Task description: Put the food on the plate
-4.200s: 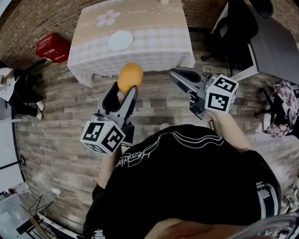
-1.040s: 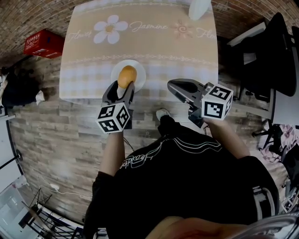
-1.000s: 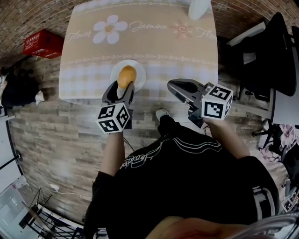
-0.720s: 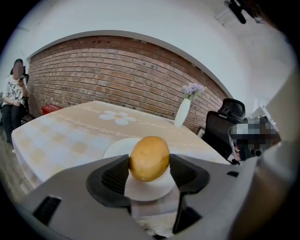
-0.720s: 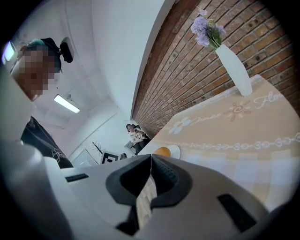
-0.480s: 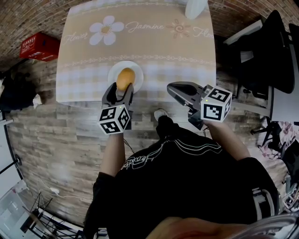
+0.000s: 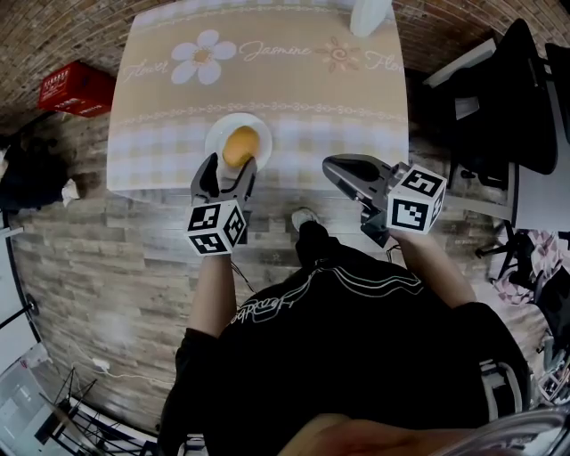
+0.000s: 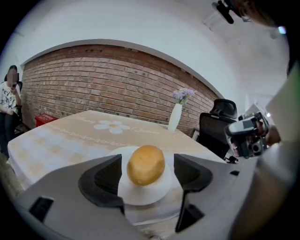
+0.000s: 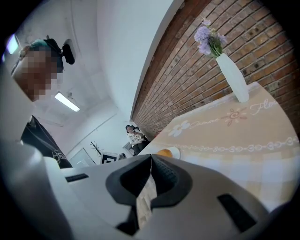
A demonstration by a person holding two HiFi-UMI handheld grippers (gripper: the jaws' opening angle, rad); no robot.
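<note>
A golden bread roll point(image 7: 240, 146) point(image 8: 146, 165) lies on a small white plate point(image 7: 260, 127) point(image 8: 140, 195) near the front edge of the table point(image 7: 312, 98). My left gripper point(image 7: 230, 166) point(image 8: 147, 169) reaches over that edge with the roll between its jaws. The jaws are opening, and a gap shows on each side of the roll. My right gripper point(image 7: 335, 166) point(image 9: 150, 159) hangs shut and empty just off the table's front edge, to the right of the plate.
The beige tablecloth carries a flower print. A white vase point(image 7: 370, 13) point(image 9: 233, 77) with purple flowers stands at the far edge. A red box point(image 7: 76, 87) sits on the floor at left, a black office chair point(image 7: 499, 89) at right. A seated person point(image 8: 7, 93) is by the brick wall.
The person has walked up to the table with the roll in the left gripper. It now rests on the plate, and the left jaws have spread apart. The right gripper stays shut.
</note>
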